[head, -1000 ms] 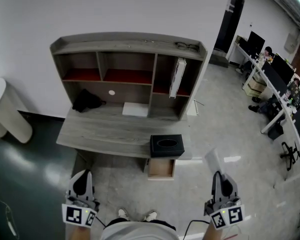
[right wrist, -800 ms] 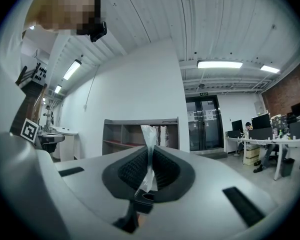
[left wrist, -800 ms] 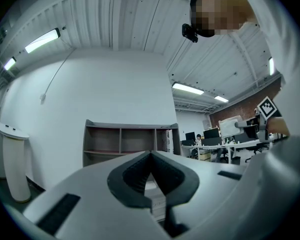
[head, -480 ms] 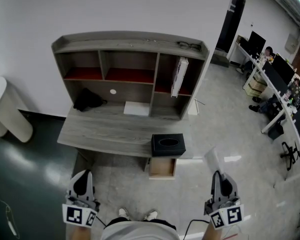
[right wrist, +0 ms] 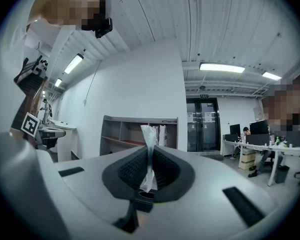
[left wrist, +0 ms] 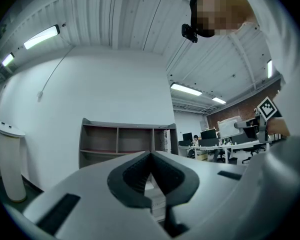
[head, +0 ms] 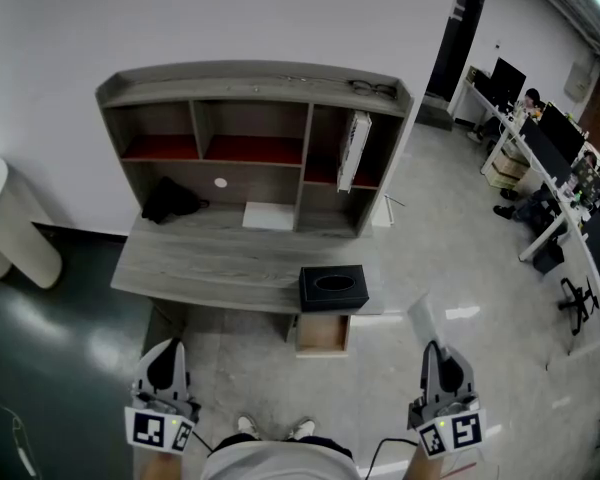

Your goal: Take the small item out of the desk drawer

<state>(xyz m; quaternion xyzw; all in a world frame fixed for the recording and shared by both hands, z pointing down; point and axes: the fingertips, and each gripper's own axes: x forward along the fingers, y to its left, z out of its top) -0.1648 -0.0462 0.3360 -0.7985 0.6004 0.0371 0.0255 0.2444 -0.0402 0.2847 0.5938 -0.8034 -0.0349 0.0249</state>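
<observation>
We've got two grippers here. The right gripper has its jaws pinched on one small clear plastic packet, which pokes out past the tips. The left gripper has its jaws together, nothing between. One open drawer sits well ahead of both.

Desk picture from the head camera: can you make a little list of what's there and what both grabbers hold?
desk: grey, with shelves on top
on desk: black box, white sheet, dark cloth
drawer: pulled out below the black box
left gripper: shut, empty
right gripper: shut on clear plastic packet
where: both grippers apart from desk
</observation>
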